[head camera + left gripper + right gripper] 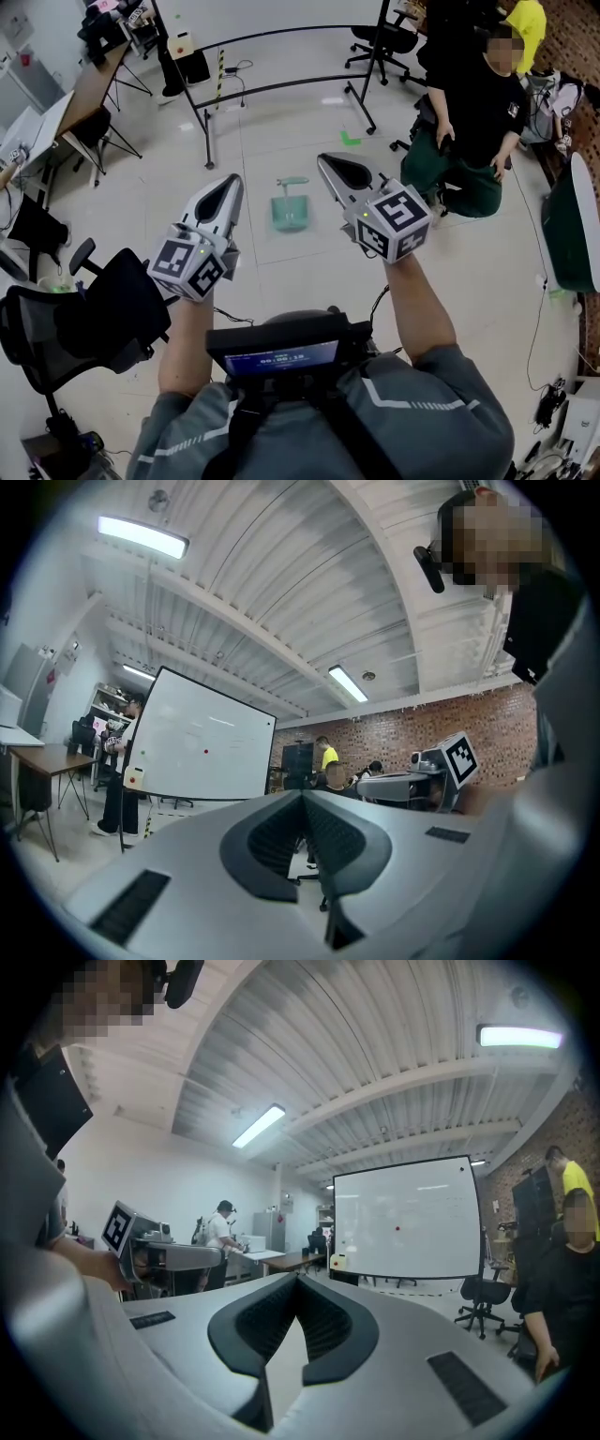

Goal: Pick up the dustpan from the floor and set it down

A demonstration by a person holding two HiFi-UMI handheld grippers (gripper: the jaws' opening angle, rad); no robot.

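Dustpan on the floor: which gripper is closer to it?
Right, narrowly. The dustpan lies between them; the right gripper hangs above, just right of it, the left gripper farther left.

Bare floor round dustpan, person right, office chair left

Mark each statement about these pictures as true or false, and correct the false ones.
1. The dustpan lies on the floor, ahead of the left gripper and the right gripper. True.
2. The right gripper holds the dustpan. False: its jaws are together with nothing between them.
3. The left gripper's jaws stand wide apart. False: they are together and hold nothing.
4. A person in dark clothes is at the right of the head view. True.
5. The dustpan is red. False: it is green.
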